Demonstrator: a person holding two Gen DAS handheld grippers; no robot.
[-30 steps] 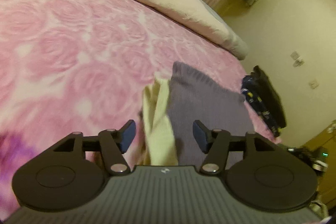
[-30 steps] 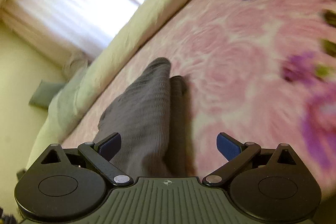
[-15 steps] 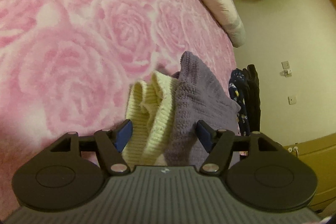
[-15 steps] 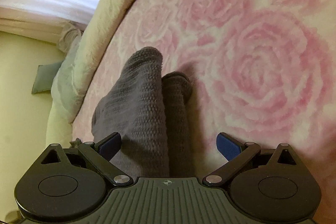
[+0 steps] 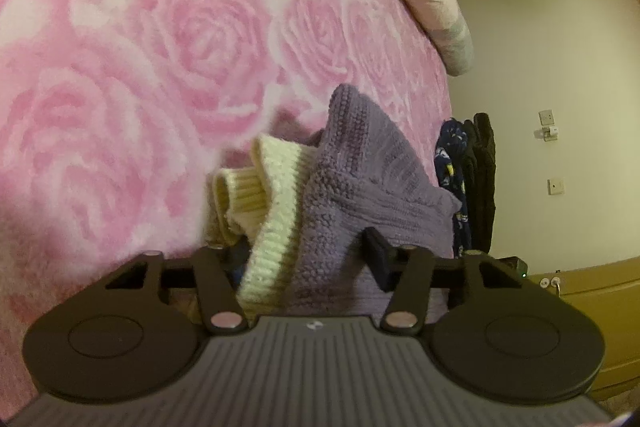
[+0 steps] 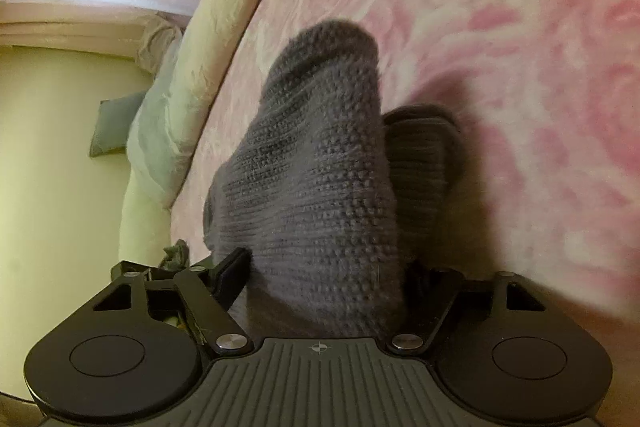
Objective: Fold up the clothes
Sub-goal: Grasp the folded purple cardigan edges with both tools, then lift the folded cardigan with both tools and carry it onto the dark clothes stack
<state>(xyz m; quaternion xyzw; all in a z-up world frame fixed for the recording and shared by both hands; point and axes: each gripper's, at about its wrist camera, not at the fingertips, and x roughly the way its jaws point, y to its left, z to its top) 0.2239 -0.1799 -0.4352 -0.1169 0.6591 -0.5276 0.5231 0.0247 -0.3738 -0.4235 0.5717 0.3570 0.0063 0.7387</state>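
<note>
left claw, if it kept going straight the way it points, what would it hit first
The left claw already grips the purple knit garment with its cream ribbed trim; straight beyond that fabric lies the pink rose bedspread, probably next, though depth is unclear.

Purple-grey knit sweater (image 5: 360, 167) with cream ribbed trim, bunched and draped over pink rose blanket.

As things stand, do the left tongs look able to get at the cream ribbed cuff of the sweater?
Probably yes. The cream ribbed cuff already lies between the fingers of the left tongs, bunched with the purple knit sweater. Nothing blocks it, though the left finger is hidden under the cloth.
</note>
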